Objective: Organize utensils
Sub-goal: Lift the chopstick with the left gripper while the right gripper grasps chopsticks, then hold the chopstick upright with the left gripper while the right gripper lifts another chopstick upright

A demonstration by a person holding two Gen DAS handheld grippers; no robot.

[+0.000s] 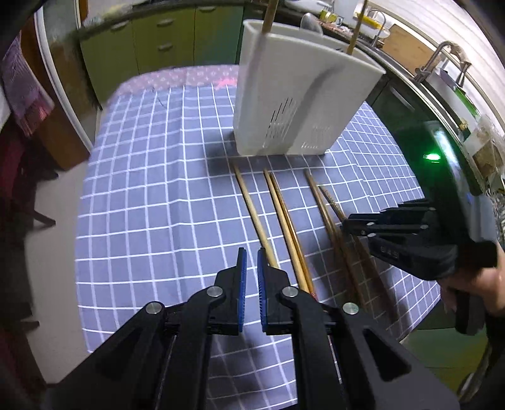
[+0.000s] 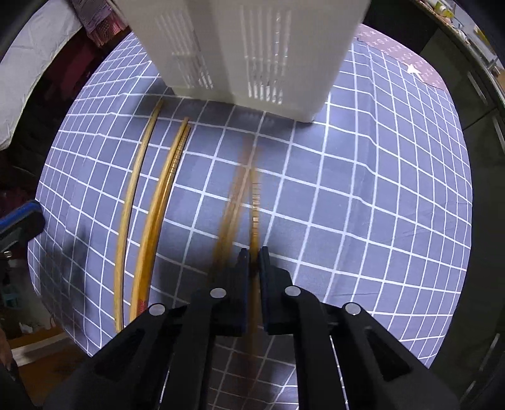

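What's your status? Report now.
Left hand-held gripper shut, empty. Right hand-held gripper shut on dark chopstick. Other chopsticks loose before holder. Nothing blocking.

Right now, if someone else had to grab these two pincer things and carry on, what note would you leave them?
Left gripper: shut, empty, above the tablecloth near the leftmost chopstick.
Right gripper: shut on a dark chopstick, its partner lying alongside; both blurred.
White holder stands upright at the cloth's far side, two sticks already in it.
Left to do: the leftmost chopstick, a light pair and the dark ones, all lying in front of the holder.
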